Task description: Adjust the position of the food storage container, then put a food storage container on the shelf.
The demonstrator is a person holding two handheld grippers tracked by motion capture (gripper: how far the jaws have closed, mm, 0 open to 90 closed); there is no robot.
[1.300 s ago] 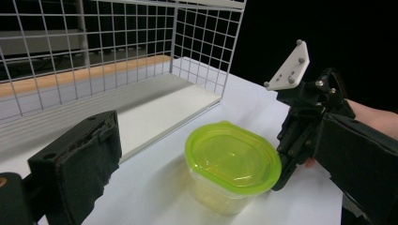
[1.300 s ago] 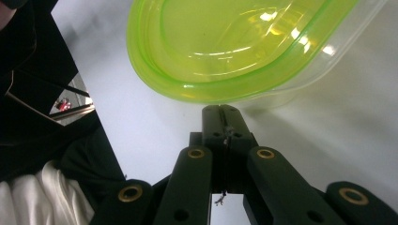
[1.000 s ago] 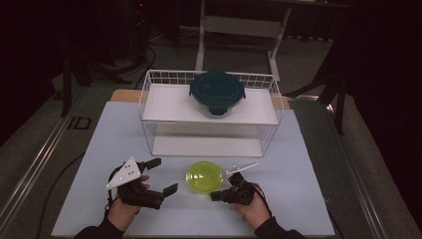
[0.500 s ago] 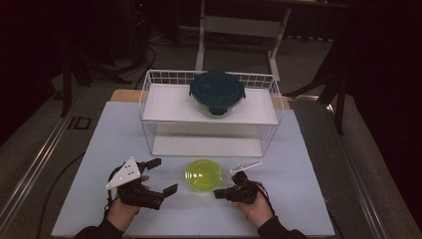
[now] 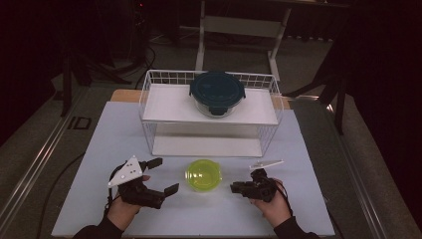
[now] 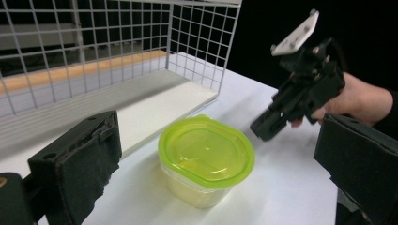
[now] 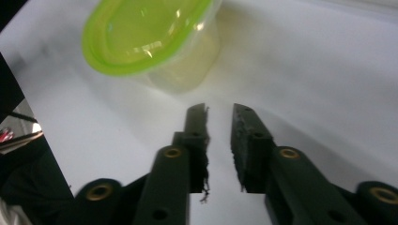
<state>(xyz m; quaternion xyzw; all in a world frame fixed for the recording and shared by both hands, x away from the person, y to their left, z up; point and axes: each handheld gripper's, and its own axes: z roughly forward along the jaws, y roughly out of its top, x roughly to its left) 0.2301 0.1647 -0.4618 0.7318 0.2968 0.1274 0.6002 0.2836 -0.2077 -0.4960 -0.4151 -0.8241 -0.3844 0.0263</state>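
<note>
— High view first: where's the container?

— The green-lidded tub point(image 5: 203, 175) sits on the white table point(image 5: 308, 199), just in front of the wire rack point(image 5: 149, 94), between my two tongs.

— Your left one?

— My left gripper point(image 5: 160, 175) has its jaws spread wide, empty, to the left of the tub and apart from it.

— And the right?

— My right gripper point(image 7: 219, 108) points at the tub with a narrow gap between the jaws, gripping nothing, not touching it.

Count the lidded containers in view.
2. A green-lidded plastic container sits on the table between the two claws; a dark-lidded glass container sits on the wire rack's top shelf. None looks hidden.
</note>
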